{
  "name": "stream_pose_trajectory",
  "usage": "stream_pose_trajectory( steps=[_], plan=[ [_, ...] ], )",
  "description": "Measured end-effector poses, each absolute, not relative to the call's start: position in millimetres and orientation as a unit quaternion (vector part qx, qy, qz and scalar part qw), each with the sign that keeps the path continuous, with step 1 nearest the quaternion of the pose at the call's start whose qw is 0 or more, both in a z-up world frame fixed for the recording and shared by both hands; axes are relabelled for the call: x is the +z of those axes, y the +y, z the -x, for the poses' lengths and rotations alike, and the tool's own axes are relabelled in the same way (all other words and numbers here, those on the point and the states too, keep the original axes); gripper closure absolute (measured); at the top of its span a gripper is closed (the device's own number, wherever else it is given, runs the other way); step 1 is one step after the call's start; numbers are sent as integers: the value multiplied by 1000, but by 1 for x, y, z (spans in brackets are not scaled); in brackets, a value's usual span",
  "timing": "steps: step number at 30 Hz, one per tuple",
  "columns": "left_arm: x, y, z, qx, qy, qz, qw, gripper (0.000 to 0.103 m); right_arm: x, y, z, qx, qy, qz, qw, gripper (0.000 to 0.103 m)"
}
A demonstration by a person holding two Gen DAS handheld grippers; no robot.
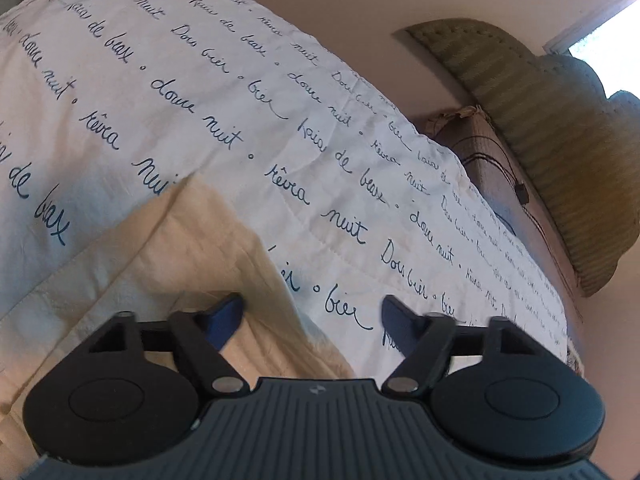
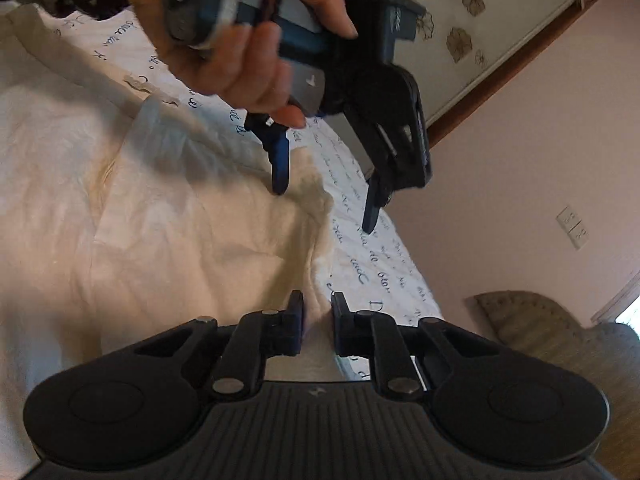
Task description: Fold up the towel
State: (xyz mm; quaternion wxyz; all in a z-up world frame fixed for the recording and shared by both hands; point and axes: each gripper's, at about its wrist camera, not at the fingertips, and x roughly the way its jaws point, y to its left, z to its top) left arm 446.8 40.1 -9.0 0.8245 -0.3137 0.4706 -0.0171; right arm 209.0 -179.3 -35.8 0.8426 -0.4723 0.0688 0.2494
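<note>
Towel (image 2: 160, 232), cream, lies spread and wrinkled on the quilt (image 1: 280, 92), a white bedcover printed with blue script. One towel edge runs diagonally through the left wrist view, its far corner (image 1: 196, 178) resting flat on the quilt.

Left gripper (image 1: 312, 312): jaws wide apart, nothing between them. In its own view the edge of the towel passes under the gap, one finger over towel, the other over quilt. The right wrist view shows the same gripper (image 2: 326, 208) from outside, held in a hand (image 2: 240, 52), tilted down, straddling a raised bump of towel at the corner (image 2: 316, 192). Fingertips look close to the cloth; contact cannot be confirmed. Judgement: placed to straddle the corner so that closing would pinch it.

Right gripper (image 2: 318, 312): jaws narrowly apart, with a fold of towel edge standing in the gap. Whether the pads actually press the cloth cannot be told; the gap looks wider than the cloth. Judgement: it is set at a neighbouring point along the same edge, so both grippers can lift that edge together.

Stage: grasp phase, no fold made yet.

Risk: the left jaws may catch quilt along with towel, since one finger sits over the quilt. Thin, limp cloth may slip from a shallow pinch.
</note>
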Motion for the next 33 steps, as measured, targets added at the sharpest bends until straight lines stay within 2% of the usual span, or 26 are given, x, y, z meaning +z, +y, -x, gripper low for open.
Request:
stream_pose_trajectory(
  steps=[1, 3, 4, 7, 13, 14, 16, 17, 24, 25, 26, 28, 33],
  plan=[
    [-9, 44, -443, -6, 467, 323, 823, 83, -38, -179, -203, 240, 55, 483, 840, 89],
    [-2, 47, -428, -8, 442, 312, 841, 87, -38, -181, -198, 237, 64, 476, 845, 89],
    [2, 43, -422, -15, 431, 291, 854, 96, -38, -182, -192, 233, 63, 471, 849, 89],
    [15, 32, -406, -24, 411, 249, 877, 102, -34, -191, -190, 239, 83, 441, 861, 89],
    [42, 31, -341, -32, 338, 237, 910, 102, -37, -195, -184, 241, 98, 429, 865, 89],
    [47, 31, -324, -31, 323, 231, 917, 102, -40, -196, -177, 241, 94, 439, 860, 88],
    [53, 28, -288, -29, 292, 215, 931, 102, -45, -200, -164, 207, 63, 465, 858, 78],
    [54, 27, -273, -27, 280, 211, 936, 102, -46, -204, -161, 188, 61, 473, 859, 77],
    [44, 25, -220, -27, 260, 208, 943, 102, -46, -256, -187, 109, 133, 465, 869, 78],
    [41, 27, -218, -25, 262, 213, 941, 102, -48, -264, -194, 104, 151, 459, 869, 83],
    [39, 30, -216, -26, 265, 222, 938, 102, -49, -270, -198, 100, 164, 455, 870, 98],
    [39, 38, -209, -21, 267, 228, 936, 102, -48, -276, -192, 100, 172, 448, 872, 100],
    [43, 59, -159, -15, 281, 228, 932, 102, -35, -257, -115, 106, 130, 484, 859, 100]
  ],
)
